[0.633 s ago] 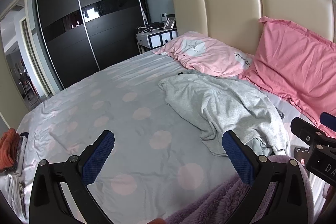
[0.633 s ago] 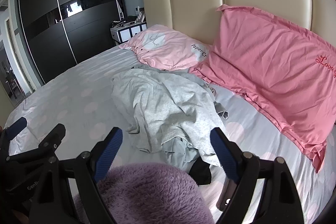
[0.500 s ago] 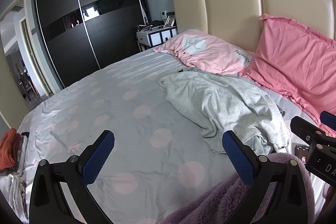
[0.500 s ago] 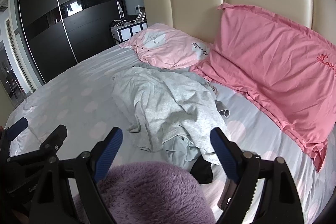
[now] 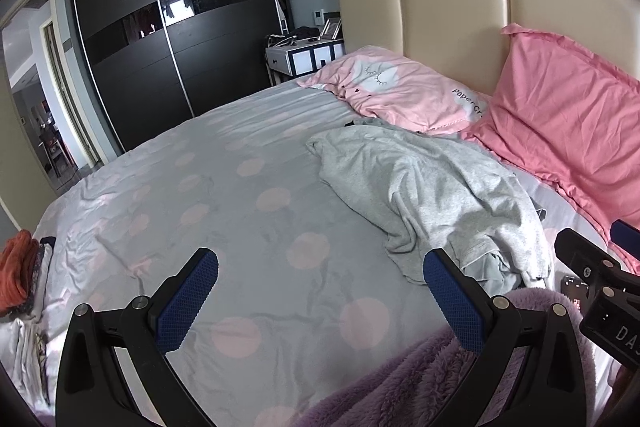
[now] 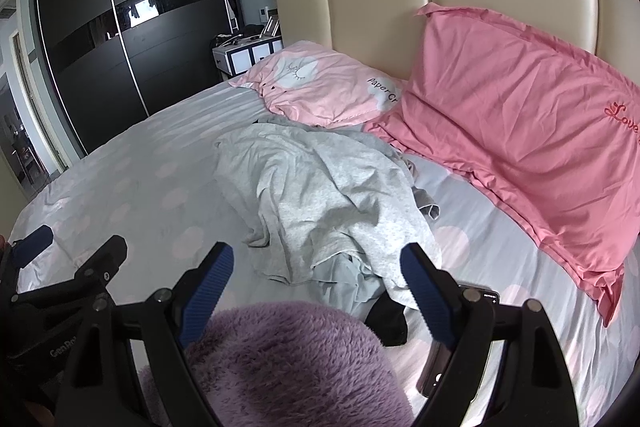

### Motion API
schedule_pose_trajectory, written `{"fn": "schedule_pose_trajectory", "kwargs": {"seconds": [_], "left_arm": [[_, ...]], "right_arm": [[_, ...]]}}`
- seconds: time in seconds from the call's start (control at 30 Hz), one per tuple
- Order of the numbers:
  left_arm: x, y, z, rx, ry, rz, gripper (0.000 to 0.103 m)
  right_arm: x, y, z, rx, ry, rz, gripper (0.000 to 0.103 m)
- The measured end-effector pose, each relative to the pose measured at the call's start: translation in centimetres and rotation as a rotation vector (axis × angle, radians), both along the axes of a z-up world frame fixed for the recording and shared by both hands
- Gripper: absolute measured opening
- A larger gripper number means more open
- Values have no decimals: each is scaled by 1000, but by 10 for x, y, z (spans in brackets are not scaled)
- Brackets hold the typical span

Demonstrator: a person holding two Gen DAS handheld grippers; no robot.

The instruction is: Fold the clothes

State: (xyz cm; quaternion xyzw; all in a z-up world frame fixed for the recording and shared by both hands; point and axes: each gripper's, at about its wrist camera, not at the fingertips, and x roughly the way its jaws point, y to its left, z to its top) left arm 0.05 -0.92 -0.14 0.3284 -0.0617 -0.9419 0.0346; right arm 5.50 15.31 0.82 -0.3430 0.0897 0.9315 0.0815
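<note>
While both claws gape empty, grey garment (image 6: 328,211) lies ahead, beyond right claw (image 6: 316,287).

Crumpled grey garment (image 6: 320,195) on the bed near the pillows; fluffy purple garment (image 6: 288,359) in the foreground

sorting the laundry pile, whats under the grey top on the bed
A paler grey-blue cloth and a black garment poke out from under the grey top's near edge. Whatever else lies beneath it is covered.
</note>
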Motion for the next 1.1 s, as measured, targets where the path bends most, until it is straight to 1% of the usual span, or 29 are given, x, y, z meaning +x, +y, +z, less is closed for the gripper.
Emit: {"fn": "schedule_pose_trajectory", "kwargs": {"seconds": [0.23,0.73,0.83,1.1], "left_arm": [[1,-5,1,31,1,3,103],[6,-5,7,31,24,-7,103],[5,-6,9,41,26,-6,103],[2,-10,8,46,9,-6,103]], "right_arm": [[1,-1,1,8,7,0,86],[1,1,6,12,19,-4,86],[0,0,8,18,21,-5,86],[-1,-1,9,25,22,-5,86]]}}
